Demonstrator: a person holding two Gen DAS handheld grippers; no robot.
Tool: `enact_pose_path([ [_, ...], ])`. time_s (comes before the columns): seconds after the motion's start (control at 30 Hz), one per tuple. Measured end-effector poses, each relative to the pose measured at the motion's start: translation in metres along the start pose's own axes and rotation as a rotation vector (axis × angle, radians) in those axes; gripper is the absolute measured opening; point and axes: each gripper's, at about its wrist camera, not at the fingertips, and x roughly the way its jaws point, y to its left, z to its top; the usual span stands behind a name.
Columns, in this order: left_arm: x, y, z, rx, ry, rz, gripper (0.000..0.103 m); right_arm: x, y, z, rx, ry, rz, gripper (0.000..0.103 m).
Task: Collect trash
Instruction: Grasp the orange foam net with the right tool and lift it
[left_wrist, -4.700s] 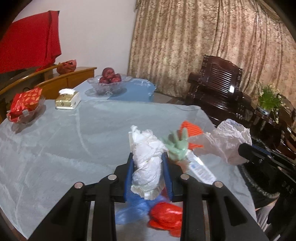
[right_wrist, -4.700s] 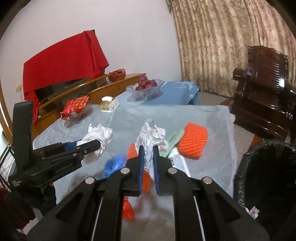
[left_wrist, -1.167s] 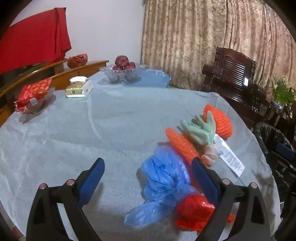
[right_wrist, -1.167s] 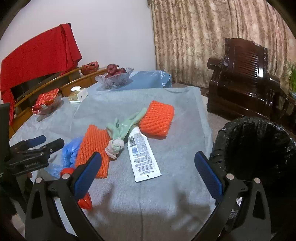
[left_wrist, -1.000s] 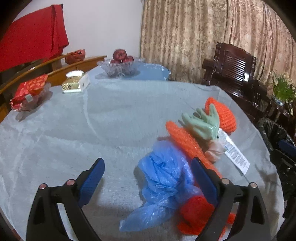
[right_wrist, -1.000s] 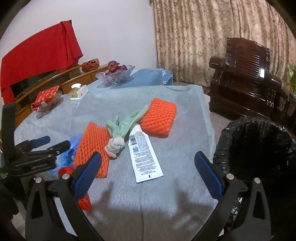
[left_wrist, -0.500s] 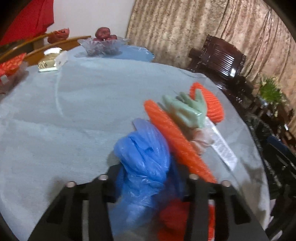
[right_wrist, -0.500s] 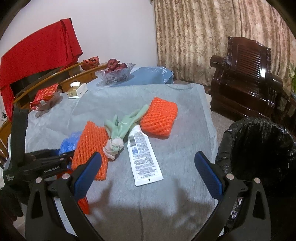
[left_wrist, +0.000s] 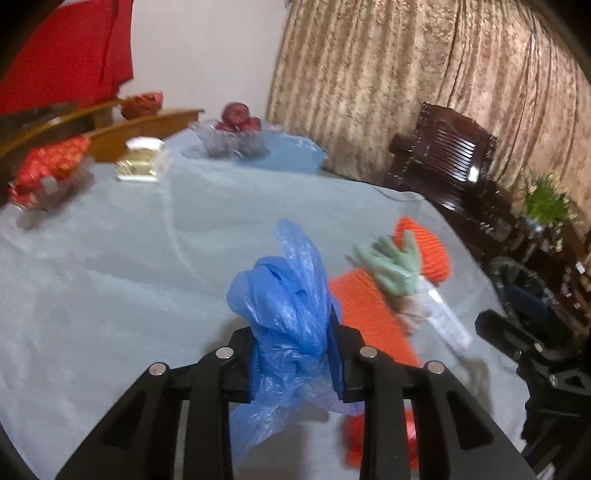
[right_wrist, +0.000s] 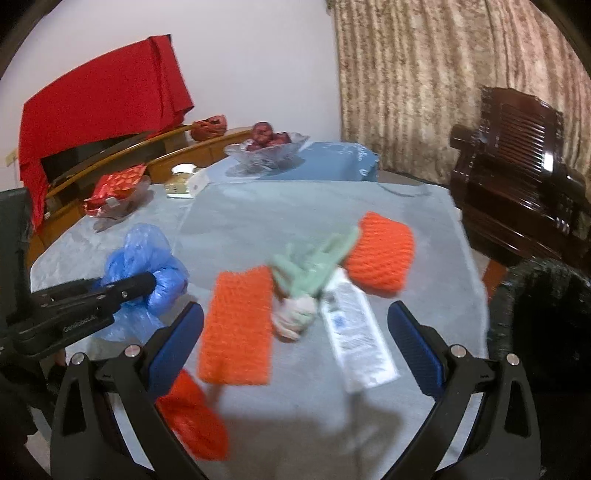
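A crumpled blue plastic bag (left_wrist: 284, 295) is pinched between the pads of my left gripper (left_wrist: 295, 354), whose jaws are closing on it; it hangs just above the grey tablecloth (right_wrist: 295, 206). In the right wrist view the same bag (right_wrist: 147, 258) is at the left, in the left gripper (right_wrist: 147, 282). My right gripper (right_wrist: 295, 314) is wide, its jaws closing slightly, holding nothing. Ahead of it lie an orange foam net (right_wrist: 236, 325), a green glove (right_wrist: 314, 266), a white tube (right_wrist: 354, 332), a second orange net (right_wrist: 380, 254) and a red bag (right_wrist: 192, 417).
A black-lined bin (right_wrist: 546, 314) stands off the table's right edge. At the far side are a glass fruit bowl (right_wrist: 266, 147), a gold box (right_wrist: 181, 182) and a dish with a red packet (right_wrist: 114, 192). A dark wooden chair (right_wrist: 517, 166) stands at the right.
The left jaws have closed from wide onto the blue bag and raised it off the cloth. The right gripper has shifted over the orange net and glove, its jaws slightly narrower.
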Motion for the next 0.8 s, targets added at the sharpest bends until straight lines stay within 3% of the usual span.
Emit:
enact_pose_path([
  [0.23, -0.013, 0.029, -0.007, 0.005, -0.018, 0.093, 0.029, 0.025, 0.033, 0.000, -0.026, 0.049, 0.056, 0.074],
  [0.4, -0.011, 0.042, -0.013, -0.012, -0.008, 0.103, 0.029, 0.047, 0.042, -0.008, -0.032, 0.108, 0.048, 0.063],
  [0.73, -0.002, 0.042, -0.019, -0.028, 0.013, 0.085, 0.029, 0.072, 0.040, -0.019, -0.004, 0.204, 0.057, 0.052],
  [0.8, -0.002, 0.042, -0.019, -0.028, 0.013, 0.085, 0.029, 0.078, 0.040, -0.020, -0.004, 0.233, 0.078, 0.037],
])
